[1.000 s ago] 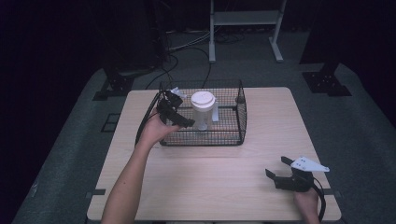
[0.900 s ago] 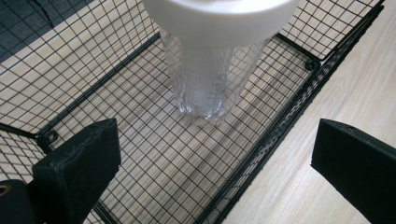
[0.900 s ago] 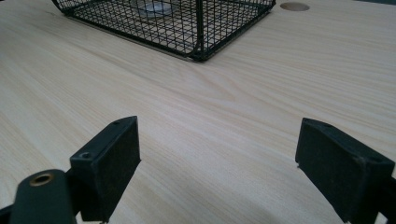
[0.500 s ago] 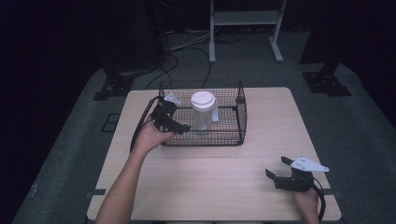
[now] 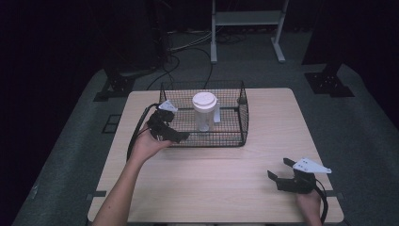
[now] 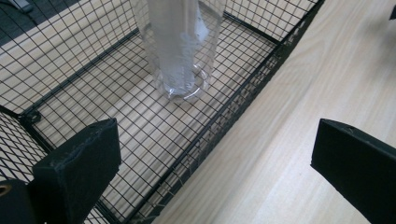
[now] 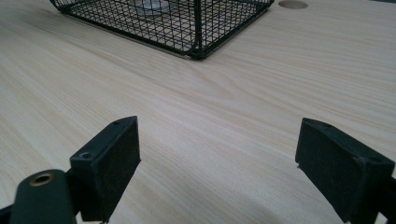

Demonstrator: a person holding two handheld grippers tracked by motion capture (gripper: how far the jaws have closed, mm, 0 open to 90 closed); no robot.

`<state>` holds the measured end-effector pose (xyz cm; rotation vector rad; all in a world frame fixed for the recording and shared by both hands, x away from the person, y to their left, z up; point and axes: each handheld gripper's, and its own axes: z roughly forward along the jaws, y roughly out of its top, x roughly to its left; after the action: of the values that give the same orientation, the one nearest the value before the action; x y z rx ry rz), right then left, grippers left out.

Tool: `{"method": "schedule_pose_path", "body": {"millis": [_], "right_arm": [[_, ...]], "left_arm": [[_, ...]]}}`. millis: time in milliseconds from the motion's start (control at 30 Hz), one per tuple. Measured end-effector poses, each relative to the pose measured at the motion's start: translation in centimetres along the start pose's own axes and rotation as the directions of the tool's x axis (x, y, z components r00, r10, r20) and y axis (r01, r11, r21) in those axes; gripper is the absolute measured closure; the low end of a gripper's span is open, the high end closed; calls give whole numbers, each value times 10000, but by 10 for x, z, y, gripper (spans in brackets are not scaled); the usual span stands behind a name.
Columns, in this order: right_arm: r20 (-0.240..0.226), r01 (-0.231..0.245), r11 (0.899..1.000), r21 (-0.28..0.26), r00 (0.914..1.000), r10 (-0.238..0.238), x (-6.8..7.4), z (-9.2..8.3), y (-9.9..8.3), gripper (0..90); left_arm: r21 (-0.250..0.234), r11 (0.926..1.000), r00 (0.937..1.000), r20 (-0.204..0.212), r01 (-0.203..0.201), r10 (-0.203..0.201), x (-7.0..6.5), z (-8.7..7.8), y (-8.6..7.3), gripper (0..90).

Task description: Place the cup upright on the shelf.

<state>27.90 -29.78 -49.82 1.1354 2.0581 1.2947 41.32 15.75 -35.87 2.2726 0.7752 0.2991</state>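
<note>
Pale wood counter [image 5: 226, 188] carries a black wire basket [image 5: 244, 113] set toward its far side, and inside the basket stands a clear plastic tumbler [image 5: 204, 117], upright, with a white lid on top. In the left gripper view the tumbler's see-through base [image 6: 182, 88] sits flat on the mesh floor, water-spotted. Half a second back the left gripper [image 5: 170, 134] hung over the basket's near-left corner close by the tumbler; now it has drawn back toward the person and sits at the basket's front left edge, jaws spread wide, one over the mesh and one over bare wood. The left forearm angles in from the bottom. The right gripper [image 5: 282, 175] has not moved, near the counter's front right corner, jaws spread and empty.
</note>
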Motion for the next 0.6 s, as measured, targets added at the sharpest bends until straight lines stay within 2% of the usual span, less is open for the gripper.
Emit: {"method": "schedule_pose_path", "body": {"millis": [600], "right_arm": [[19,-42,10000,19,10000,42,0,0,0,129]], "left_arm": [[-436,9979,9985,271,-473,485,-26,-12,-25,6]]}}
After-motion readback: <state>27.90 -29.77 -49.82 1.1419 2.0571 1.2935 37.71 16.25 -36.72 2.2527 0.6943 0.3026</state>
